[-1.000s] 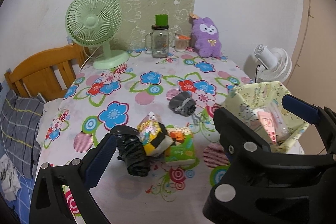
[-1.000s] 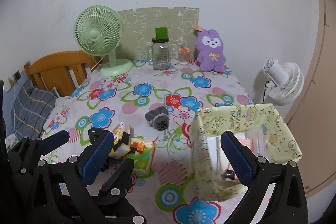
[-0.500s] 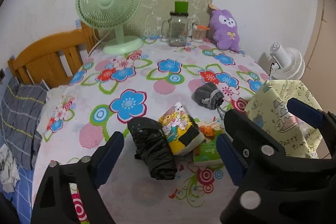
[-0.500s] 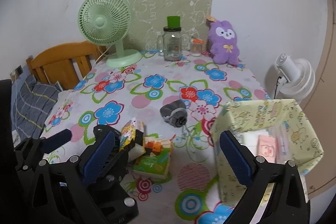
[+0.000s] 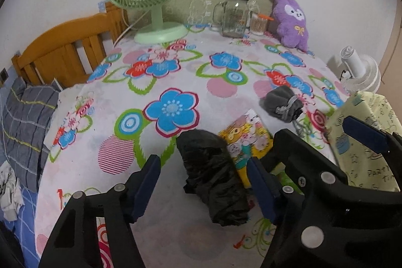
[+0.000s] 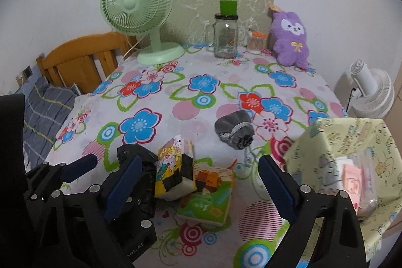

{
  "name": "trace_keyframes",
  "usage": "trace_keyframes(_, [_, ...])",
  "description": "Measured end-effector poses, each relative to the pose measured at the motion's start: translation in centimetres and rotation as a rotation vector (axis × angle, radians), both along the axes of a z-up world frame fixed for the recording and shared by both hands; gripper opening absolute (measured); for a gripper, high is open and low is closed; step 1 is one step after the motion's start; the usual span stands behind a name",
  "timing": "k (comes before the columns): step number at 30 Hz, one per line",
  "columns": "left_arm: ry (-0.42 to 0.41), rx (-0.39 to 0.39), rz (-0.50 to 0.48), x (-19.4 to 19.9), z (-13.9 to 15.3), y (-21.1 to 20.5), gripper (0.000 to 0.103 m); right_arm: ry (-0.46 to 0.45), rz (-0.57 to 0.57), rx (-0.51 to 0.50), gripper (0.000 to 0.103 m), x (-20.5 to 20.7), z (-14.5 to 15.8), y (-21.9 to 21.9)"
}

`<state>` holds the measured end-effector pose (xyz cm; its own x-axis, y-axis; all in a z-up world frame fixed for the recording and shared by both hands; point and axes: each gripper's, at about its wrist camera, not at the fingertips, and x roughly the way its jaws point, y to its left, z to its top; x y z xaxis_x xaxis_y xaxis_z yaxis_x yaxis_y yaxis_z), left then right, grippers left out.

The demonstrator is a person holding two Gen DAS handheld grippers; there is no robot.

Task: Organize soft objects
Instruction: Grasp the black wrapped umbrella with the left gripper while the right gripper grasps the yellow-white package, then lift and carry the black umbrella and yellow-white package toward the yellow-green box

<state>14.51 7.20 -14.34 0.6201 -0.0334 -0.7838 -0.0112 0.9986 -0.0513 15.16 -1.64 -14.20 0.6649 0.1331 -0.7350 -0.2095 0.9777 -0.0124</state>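
Fingers of the left gripper (image 5: pixel 204 182) angle down over the near edge of the floral tablecloth (image 5: pixel 176 82), straddling a crumpled black plastic bag (image 5: pixel 213 175); its jaws have just been closing and stand about half apart, the pads not yet pressing the bag. Just right of the bag, touching it, leans a yellow cartoon-print pack (image 6: pixel 173 167), and against that lies a green tissue pack (image 6: pixel 208 202), partly hidden in the left view by the right gripper's black frame. The right gripper (image 6: pixel 198 182) tilts down over these two packs, jaws wide with nothing held, having just narrowed slightly. Beside its right finger stands a pale yellow fabric bin (image 6: pixel 351 142) with pink and white packets inside. Farther on, a single grey drawstring pouch (image 6: pixel 235 132) lies alone on the cloth. Along the far wall stand one green desk fan (image 6: pixel 137 14), one glass mug-jar with a green lid (image 6: pixel 226 34), a small toothpick holder (image 6: pixel 256 42) and one purple plush bunny (image 6: pixel 291 37). Off the table are a wooden headboard (image 5: pixel 67 47) and a white fan (image 6: pixel 371 92).
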Motion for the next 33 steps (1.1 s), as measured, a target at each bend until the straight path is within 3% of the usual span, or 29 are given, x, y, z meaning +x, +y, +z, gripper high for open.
trace_keyframes(5, [0.042, -0.047, -0.002, 1.0, -1.3, 0.5, 0.066, 0.033, 0.013, 0.001, 0.091, 1.1, -1.1, 0.4])
trace_keyframes(11, [0.073, -0.028, -0.022, 1.8, -2.5, -0.1, 0.064, 0.067, 0.016, -0.012, 0.083, 2.4, -2.8, 0.7])
trace_keyframes(17, [0.108, -0.058, -0.04, 2.3, -3.8, 0.2, 0.054, 0.136, 0.035, 0.007, 0.07, 3.6, -4.5, 1.0])
trace_keyframes(25, [0.095, -0.047, -0.049, 2.3, -3.8, 0.0, 0.042, 0.147, 0.059, 0.017, 0.036, 3.9, -5.1, 1.2])
trace_keyframes(28, [0.094, -0.049, -0.05, 2.3, -3.8, -0.1, 0.039, 0.148, 0.059, 0.024, 0.029, 3.8, -5.0, 1.2])
trace_keyframes(33, [0.083, -0.033, -0.055, 2.1, -3.4, -0.3, 0.036, 0.145, 0.054, 0.021, 0.027, 3.5, -4.7, 1.0])
